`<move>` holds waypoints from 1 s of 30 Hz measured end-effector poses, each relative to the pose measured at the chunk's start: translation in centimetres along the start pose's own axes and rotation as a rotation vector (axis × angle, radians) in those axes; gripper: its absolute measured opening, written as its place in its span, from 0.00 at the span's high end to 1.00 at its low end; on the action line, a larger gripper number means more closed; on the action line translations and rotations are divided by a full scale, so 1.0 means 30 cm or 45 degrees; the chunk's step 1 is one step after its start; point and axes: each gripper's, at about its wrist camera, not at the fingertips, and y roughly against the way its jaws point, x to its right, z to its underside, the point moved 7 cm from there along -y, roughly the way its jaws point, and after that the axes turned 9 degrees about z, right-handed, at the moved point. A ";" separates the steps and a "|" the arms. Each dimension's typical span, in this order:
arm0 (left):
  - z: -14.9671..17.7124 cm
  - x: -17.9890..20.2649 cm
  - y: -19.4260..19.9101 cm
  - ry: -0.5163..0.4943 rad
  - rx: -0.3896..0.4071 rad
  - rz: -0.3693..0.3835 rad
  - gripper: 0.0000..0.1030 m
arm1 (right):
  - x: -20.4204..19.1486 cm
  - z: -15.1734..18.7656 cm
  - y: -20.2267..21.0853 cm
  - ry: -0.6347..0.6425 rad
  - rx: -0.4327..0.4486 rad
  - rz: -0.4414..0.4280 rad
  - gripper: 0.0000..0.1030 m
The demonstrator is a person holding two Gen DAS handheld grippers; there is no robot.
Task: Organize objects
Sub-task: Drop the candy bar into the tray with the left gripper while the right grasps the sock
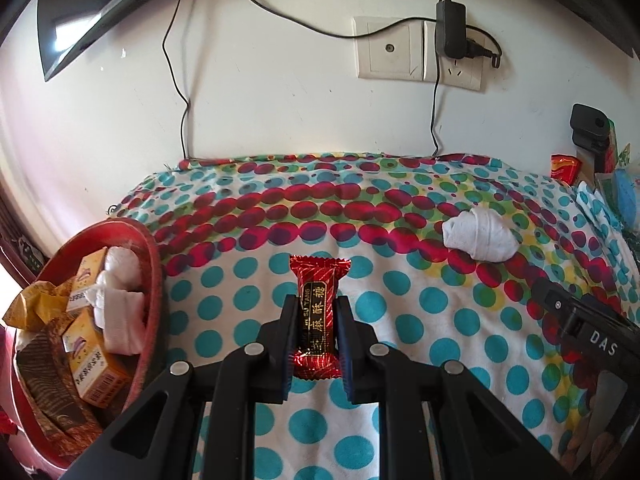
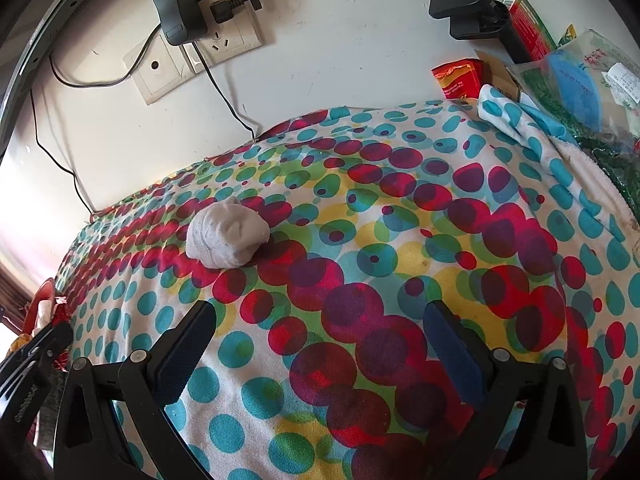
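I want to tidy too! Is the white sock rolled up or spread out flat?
Rolled up. The white sock sits as a tight ball on the spotted cloth, with its folds wrapped round it.

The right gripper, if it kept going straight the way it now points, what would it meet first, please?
Probably the dotted cloth covering the surface: the open right gripper points down at bare fabric. The rolled white sock lies up and left of that line, though depth is unclear.

Both grippers, the left gripper (image 1: 316,304) and the right gripper (image 2: 320,316), are matte black plastic with silver pivot pins and seemingly dark-blue ridged finger pads (image 2: 452,344); white lettering marks one body.
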 end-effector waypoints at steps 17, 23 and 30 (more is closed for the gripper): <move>0.012 -0.213 0.133 0.084 0.049 -0.020 0.83 | -0.073 0.013 -0.016 0.169 -0.037 0.012 0.00; -0.004 -0.456 0.231 0.190 0.085 -0.054 0.83 | -0.105 0.019 -0.027 0.251 -0.059 0.055 0.00; 0.040 -0.775 0.355 0.260 0.089 -0.174 0.83 | -0.204 -0.023 -0.056 0.477 -0.008 0.158 0.00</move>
